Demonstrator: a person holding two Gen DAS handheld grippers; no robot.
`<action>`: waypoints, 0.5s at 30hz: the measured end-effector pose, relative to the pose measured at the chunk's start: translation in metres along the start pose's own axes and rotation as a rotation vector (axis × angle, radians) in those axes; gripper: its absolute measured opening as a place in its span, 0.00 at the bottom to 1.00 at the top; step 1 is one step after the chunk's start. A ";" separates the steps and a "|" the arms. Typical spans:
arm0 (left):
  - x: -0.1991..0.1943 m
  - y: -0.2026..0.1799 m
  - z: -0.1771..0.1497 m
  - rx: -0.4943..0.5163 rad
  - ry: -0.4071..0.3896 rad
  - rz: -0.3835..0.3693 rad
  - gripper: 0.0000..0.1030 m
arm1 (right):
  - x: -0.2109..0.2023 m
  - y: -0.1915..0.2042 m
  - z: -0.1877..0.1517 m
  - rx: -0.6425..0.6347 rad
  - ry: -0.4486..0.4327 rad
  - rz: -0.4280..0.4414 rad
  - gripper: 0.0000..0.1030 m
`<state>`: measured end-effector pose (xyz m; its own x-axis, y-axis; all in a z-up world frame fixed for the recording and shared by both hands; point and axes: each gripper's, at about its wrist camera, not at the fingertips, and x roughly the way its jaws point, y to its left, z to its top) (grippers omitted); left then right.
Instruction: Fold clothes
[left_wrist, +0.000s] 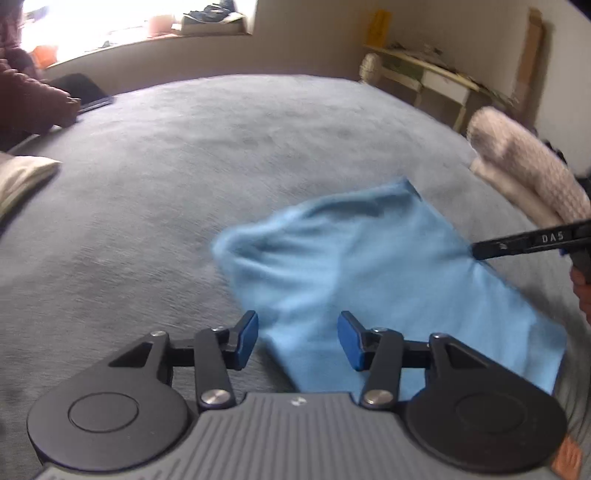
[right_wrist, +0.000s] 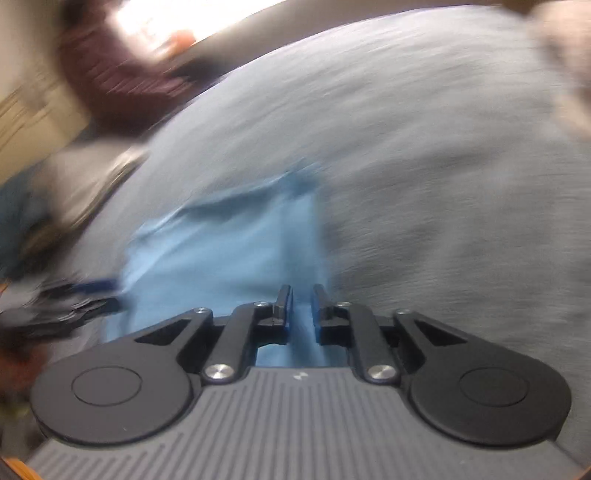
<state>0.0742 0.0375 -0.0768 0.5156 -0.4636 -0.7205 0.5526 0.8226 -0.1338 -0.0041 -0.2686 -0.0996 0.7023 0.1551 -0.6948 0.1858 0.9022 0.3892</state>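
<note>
A light blue cloth (left_wrist: 369, 273) lies rumpled on the grey bedspread (left_wrist: 184, 184). My left gripper (left_wrist: 297, 334) hovers over the cloth's near edge, open, its blue pads (left_wrist: 247, 338) apart and pressing on nothing. In the left wrist view my right gripper (left_wrist: 478, 251) reaches in from the right and meets the cloth's right edge, where creases run toward it. The right wrist view is blurred; there the right gripper (right_wrist: 299, 291) is nearly shut, with a raised fold of the blue cloth (right_wrist: 221, 254) between its fingers. The left gripper (right_wrist: 92, 299) shows at that view's left edge.
Folded pale knit garments (left_wrist: 517, 173) sit at the bed's right side. A person in a maroon jacket (left_wrist: 26, 96) leans on the far left by a dark flat device (left_wrist: 85, 92). A pillow (left_wrist: 22, 177) lies at the left. A cluttered white desk (left_wrist: 436, 77) stands behind.
</note>
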 end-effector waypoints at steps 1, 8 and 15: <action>-0.008 0.001 0.002 -0.001 -0.008 -0.004 0.48 | -0.008 -0.001 0.001 -0.002 -0.018 -0.019 0.13; -0.024 -0.041 -0.019 0.092 0.065 -0.147 0.50 | -0.031 0.021 -0.030 -0.073 0.023 0.111 0.13; -0.029 -0.041 -0.037 0.104 0.097 -0.105 0.48 | -0.056 -0.003 -0.048 0.027 -0.043 -0.059 0.14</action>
<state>0.0125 0.0294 -0.0759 0.3889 -0.5071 -0.7691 0.6673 0.7306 -0.1444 -0.0766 -0.2611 -0.0910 0.7186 0.0838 -0.6904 0.2461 0.8978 0.3651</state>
